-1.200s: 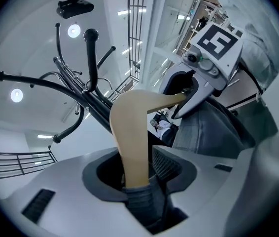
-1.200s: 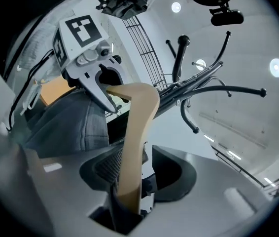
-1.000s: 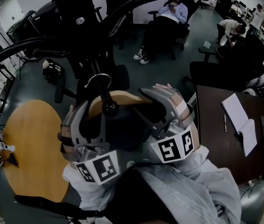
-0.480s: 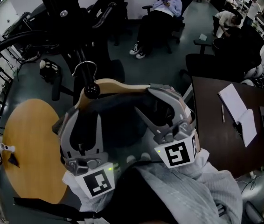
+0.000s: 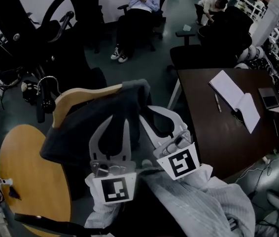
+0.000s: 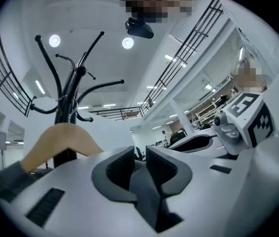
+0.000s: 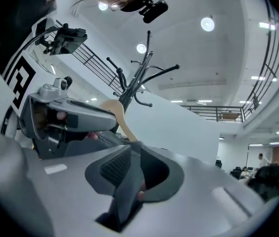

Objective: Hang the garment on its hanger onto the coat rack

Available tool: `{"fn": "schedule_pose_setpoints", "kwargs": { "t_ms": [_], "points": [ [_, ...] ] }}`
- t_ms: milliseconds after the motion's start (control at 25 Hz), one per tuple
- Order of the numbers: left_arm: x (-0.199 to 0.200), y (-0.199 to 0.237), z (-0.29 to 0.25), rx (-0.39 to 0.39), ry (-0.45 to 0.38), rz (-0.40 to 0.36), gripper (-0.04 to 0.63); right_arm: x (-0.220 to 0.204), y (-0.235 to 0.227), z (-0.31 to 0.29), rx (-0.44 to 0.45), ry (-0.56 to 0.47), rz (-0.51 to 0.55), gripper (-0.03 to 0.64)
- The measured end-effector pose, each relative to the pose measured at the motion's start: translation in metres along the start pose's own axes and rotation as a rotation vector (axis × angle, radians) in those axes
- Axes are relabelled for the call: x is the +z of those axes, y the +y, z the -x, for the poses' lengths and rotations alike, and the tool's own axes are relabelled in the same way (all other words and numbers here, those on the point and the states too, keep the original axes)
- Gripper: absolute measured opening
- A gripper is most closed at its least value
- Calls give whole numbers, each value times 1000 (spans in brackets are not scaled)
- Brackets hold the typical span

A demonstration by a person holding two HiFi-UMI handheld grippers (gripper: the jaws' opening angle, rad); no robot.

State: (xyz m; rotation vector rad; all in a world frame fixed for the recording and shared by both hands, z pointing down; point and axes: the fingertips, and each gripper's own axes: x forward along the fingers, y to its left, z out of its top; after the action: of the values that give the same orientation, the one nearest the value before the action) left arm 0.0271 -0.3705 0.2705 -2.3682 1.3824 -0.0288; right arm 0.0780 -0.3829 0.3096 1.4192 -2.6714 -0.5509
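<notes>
Where garment (image 5: pixel 92 132) drapes, hanger (image 5: pixel 80 96) seems mostly hidden.

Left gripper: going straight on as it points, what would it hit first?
The dark garment its fingers have just been closing on; beyond that probably open room, coat rack off to the left.

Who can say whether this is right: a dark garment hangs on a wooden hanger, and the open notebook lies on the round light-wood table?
Not quite. In the head view the open notebook lies on the dark rectangular table at the right, not on the round light-wood table at the left. The rest stands: a dark garment hangs on a wooden hanger.
</notes>
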Motion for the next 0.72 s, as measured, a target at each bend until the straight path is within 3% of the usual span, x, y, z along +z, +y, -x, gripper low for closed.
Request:
{"fn": "schedule_pose_setpoints", "kwargs": {
  "t_ms": [160,360,520,720],
  "points": [
    [-19,-41,-21,-73,33,95,26,-23,-19,24,-66,37,-99,26],
    [-54,-87,-38,-123,94,348,6,-55,-35,48,-137,78,-179,2],
    [-77,-121,-45,-164,130,365,6,-83,-34,62,-148,142,-169,2],
    [-98,-141,-49,-198,161,368,6,-107,-41,71,-172,151,-237,2]
  ]
}}
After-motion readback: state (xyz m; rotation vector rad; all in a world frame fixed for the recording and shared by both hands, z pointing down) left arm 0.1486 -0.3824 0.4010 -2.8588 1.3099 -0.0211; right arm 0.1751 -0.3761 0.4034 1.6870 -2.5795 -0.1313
